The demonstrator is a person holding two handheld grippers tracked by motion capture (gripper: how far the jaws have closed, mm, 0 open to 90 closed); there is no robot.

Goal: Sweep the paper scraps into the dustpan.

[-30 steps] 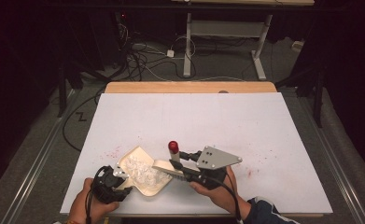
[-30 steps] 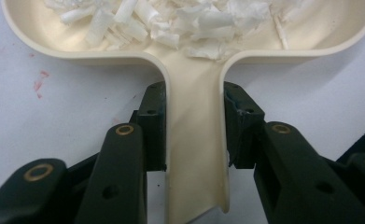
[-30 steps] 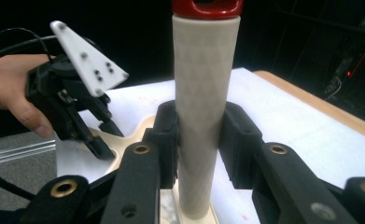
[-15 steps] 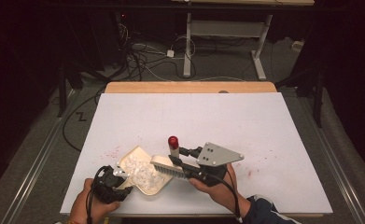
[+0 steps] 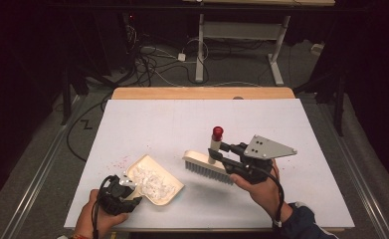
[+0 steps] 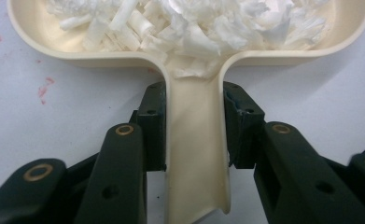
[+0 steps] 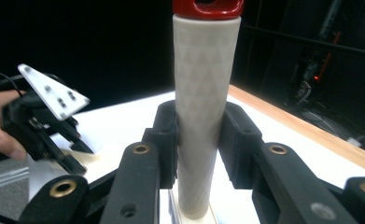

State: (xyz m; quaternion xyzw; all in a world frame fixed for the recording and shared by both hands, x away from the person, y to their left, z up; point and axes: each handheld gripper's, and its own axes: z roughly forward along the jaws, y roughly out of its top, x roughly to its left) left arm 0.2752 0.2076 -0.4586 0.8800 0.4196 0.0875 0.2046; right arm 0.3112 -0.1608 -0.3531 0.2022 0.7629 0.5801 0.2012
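Shreds (image 5: 152, 180) fill the dustpan (image 5: 174, 191) clenched by left tongs (image 5: 127, 191); right tongs (image 5: 223, 155) clamp the brush (image 5: 207, 167) beside it.

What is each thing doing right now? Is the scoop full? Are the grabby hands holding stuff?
Dustpan: flat on the table, holding a pile of white shreds.
Brush: handle upright, bristles down, beside the dustpan and apart from it.
Left gripper: shut on the dustpan's handle.
Right gripper: shut on the brush's handle.
Table: a few red specks near the dustpan.
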